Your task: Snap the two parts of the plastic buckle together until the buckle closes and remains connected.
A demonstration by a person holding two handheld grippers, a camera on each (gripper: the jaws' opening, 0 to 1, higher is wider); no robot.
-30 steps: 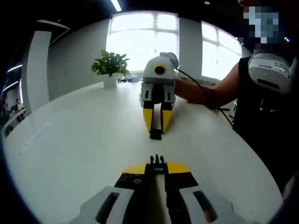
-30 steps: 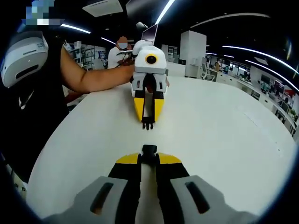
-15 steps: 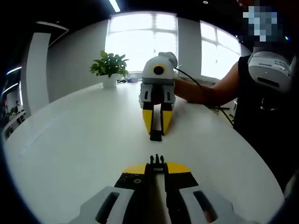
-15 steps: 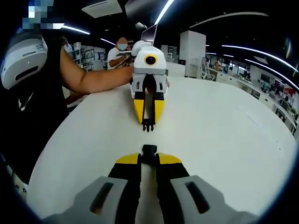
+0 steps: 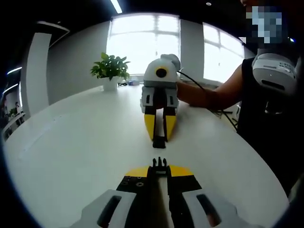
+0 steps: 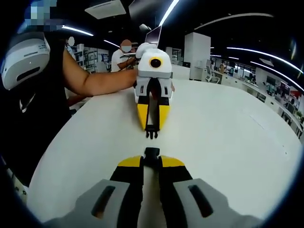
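My left claw (image 5: 159, 167) grips the pronged buckle half (image 5: 159, 163) and my right claw (image 6: 151, 156) grips the socket half (image 6: 151, 152), facing each other near but apart above the white desk (image 5: 80, 142).

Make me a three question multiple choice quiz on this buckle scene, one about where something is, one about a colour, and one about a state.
1. Where does the potted plant stand?
A. on the far part of the table, by the windows
B. between the two grippers
C. on the floor

2. What colour are the jaw tips of the right gripper?
A. red
B. yellow
C. green

3. How do the two buckle parts stand?
A. snapped together
B. both lying loose on the table
C. apart, one clamped in each gripper

Answers: 1 A, the plant sits on the white table far behind. 2 B, yellow tips show in the left gripper view. 3 C, the pronged part in the left gripper and the socket part in the right gripper face each other with a gap between.
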